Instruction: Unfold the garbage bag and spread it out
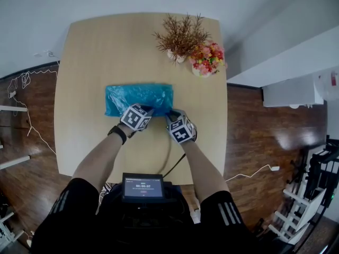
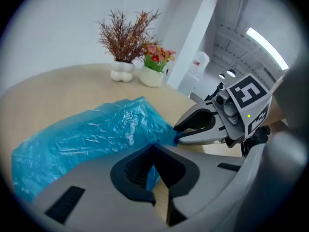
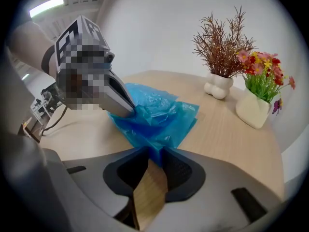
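Note:
A blue garbage bag [image 1: 139,98] lies folded in a wide flat strip on the light wooden table [image 1: 90,52]. Both grippers sit side by side at its near right edge. My left gripper [image 1: 149,110] is shut on the near edge, and in the left gripper view blue film [image 2: 91,134] runs into its closed tips [image 2: 153,149]. My right gripper [image 1: 172,114] pinches the bag's near right corner; in the right gripper view the crumpled corner [image 3: 159,115] is caught between its tips [image 3: 155,151]. The left gripper's fingers [image 3: 126,111] press into the film just beside it.
A white vase of dried brown twigs [image 1: 180,36] and a pot of red and yellow flowers [image 1: 207,59] stand at the table's far right. A dark cable [image 1: 168,157] crosses the near table edge. A small screen [image 1: 143,187] sits at the person's waist.

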The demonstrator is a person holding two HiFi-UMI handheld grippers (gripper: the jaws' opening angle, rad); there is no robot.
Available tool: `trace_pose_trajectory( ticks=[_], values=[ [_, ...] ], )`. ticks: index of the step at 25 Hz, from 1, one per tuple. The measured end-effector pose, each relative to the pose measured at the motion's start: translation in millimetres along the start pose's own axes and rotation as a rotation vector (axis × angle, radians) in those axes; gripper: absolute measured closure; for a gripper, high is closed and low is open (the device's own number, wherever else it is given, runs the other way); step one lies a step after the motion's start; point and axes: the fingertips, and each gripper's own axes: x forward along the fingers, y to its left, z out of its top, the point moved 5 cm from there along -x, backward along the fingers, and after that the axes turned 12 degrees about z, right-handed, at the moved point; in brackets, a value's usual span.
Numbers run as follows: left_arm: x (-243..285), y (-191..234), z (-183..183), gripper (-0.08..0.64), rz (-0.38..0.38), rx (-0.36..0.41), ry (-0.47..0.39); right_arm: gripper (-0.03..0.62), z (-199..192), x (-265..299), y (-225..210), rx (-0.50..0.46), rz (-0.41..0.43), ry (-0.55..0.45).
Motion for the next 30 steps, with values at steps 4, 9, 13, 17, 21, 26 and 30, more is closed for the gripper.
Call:
trace_pose_trajectory(
  ticks=[4,9,13,17,21,26,30],
  values=[
    [-5.5,-0.3,1.7,0.559,0.019,-0.003,-0.019,0.536,-0.4,1.6,4.7,-0.029,-0.006,0.013],
    [-25.8,8.0,10.5,0.559,0.027,-0.075,-0.110,0.557,1.8,-3.8,5.0,-0.031,-0.023,-0.009],
    [-63.7,17.3,28.7,0.559,0.028,-0.173,-0.254,0.561,1.8,-17.0,1.5,-0.024,-0.052,-0.032],
    [-111.6,32.9,39.9,0.559,0.054,-0.215,-0.397,0.563,-7.2,-27.9,-6.9,0.004,-0.084,-0.036],
    [-156.0,63.2,34.2,0.559,0.111,-0.279,-0.479,0.563,-18.3,-41.4,-16.6,0.032,-0.120,-0.044],
    [-205.9,114.8,1.8,0.559,0.255,-0.352,-0.542,0.563,-36.4,-57.1,-23.7,0.074,-0.165,-0.043],
    [-225.1,153.1,-45.6,0.559,0.362,-0.443,-0.502,0.563,-47.5,-65.4,-23.5,0.103,-0.188,-0.036]
  ],
)
